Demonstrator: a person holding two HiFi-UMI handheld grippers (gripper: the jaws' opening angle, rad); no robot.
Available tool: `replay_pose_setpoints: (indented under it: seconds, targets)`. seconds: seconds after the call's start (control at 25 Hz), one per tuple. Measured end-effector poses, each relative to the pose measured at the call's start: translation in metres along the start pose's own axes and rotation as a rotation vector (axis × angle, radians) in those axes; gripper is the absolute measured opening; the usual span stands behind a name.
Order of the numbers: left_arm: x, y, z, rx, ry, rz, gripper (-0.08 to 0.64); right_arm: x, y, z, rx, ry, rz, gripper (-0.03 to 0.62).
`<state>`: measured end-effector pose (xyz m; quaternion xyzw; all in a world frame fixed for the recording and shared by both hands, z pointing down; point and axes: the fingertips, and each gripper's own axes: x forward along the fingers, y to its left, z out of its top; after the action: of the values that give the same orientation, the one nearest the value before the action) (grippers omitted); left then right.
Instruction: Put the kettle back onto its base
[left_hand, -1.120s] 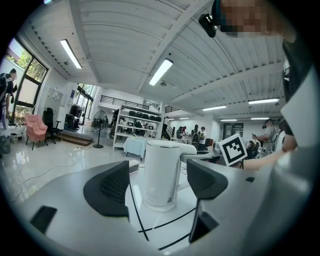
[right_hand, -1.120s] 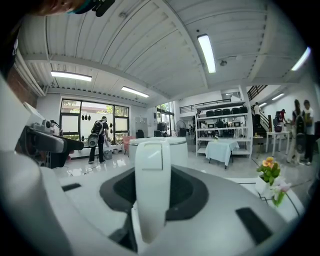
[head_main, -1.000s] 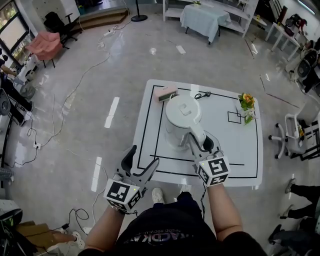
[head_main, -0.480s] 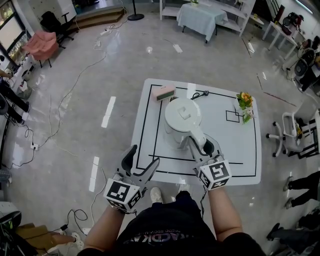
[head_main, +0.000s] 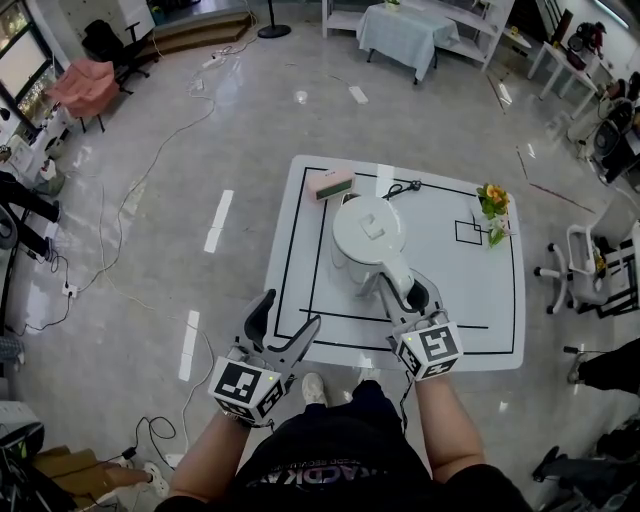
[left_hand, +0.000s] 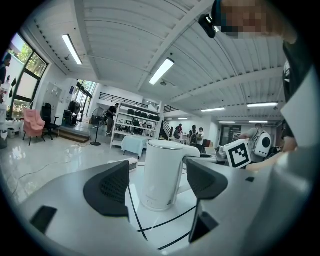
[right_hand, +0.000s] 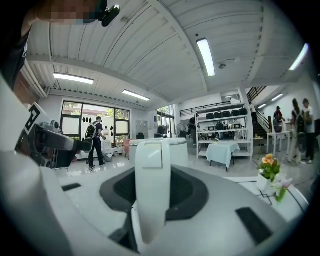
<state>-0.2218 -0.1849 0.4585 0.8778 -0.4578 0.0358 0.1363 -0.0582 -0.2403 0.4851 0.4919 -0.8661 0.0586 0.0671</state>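
At the table (head_main: 480, 300), right gripper (head_main: 405, 293) clamps kettle handle (head_main: 390, 268); left gripper (head_main: 290, 312) gapes empty in its view

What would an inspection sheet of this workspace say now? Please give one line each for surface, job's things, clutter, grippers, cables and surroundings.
surface: white table with black marking lines; no spill seen.
job's things: white kettle upright near the table's middle, lid shut; its base cannot be made out.
clutter: pink-and-green box at the far edge; small flowerpot at the right.
grippers: right gripper shut on the kettle's handle; left gripper open and empty, at the table's near-left edge.
cables: black cord on the table behind the kettle; floor cables at the left.
surroundings: pink chair and cloth-covered table farther off.
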Motion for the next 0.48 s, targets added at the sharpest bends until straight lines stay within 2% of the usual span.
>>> replay_pose_setpoints:
  seconds: [0.48]
  targets:
    - [0.0073, -0.0090, 0.0018, 0.006, -0.002, -0.046, 0.357, -0.0018, 0.0028, -0.0076, 0.008, 0.037, -0.002, 0.128]
